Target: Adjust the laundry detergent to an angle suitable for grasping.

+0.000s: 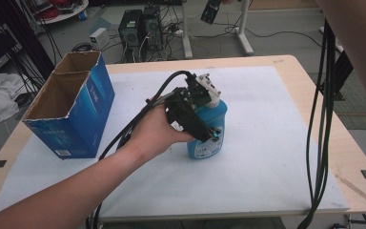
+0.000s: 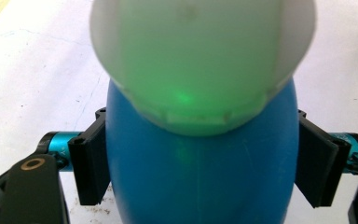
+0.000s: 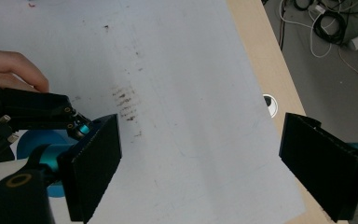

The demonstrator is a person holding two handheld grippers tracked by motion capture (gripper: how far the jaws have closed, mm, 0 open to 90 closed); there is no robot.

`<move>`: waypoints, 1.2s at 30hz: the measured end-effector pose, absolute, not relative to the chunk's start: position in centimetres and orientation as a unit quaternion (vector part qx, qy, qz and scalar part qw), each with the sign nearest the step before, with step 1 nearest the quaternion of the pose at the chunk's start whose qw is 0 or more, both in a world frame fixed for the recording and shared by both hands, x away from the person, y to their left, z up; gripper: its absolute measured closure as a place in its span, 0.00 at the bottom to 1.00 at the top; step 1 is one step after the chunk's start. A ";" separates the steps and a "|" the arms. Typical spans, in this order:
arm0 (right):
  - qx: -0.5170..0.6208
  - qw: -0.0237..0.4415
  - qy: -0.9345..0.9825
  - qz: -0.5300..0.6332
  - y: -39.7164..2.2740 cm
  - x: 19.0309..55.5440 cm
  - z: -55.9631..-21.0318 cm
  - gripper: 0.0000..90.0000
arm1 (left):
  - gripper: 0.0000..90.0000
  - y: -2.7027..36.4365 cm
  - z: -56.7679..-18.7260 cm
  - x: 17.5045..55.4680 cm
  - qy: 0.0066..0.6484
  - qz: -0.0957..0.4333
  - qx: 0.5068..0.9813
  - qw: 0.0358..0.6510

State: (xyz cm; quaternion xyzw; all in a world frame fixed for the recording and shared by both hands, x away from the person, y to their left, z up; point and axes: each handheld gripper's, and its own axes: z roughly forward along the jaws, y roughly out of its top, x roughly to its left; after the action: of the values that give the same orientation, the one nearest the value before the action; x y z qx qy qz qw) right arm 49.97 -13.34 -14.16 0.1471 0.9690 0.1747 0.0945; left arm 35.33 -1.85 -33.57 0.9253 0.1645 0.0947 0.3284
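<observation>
Your left gripper (image 2: pixel 200 158) jaws grip the blue bottle (image 2: pixel 200 177) at its smooth, slippery, rigid body below the white cap (image 2: pixel 200 56); squeeze firmly. Right gripper (image 3: pixel 200 158) jaws stand open.

A blue plastic bottle with a white cap (image 1: pixel 208 129) stands upright near the middle of a white mat (image 1: pixel 267 143) that lies on a pale wooden table (image 1: pixel 310 81). To its left on the mat, apart from it, stands an open blue cardboard box (image 1: pixel 76 105). The left gripper (image 1: pixel 195 117) sits around the bottle, one jaw at each side. Behind the table, computer towers (image 1: pixel 140 26) stand on the floor.
</observation>
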 end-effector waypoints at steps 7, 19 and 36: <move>0.147 0.094 0.969 0.173 -13.2 50.0 -14.2 0.14 | 0.28 -1.9 -33.7 35.4 0.164 0.088 0.928 0.323; 0.147 0.093 0.970 0.172 -13.1 50.0 -14.3 0.14 | 0.32 -1.8 -33.9 35.6 0.169 0.085 0.930 0.314; 0.148 0.091 0.970 0.168 -13.2 50.0 -14.5 0.14 | 0.46 -1.5 -34.0 35.8 0.176 0.067 0.929 0.318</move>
State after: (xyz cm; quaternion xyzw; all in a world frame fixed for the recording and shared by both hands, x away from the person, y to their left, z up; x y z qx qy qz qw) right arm 50.03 -13.17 -14.50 0.1482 0.9703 0.1684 0.0906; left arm 35.78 -1.54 -33.95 0.9293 0.1762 0.0668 0.3176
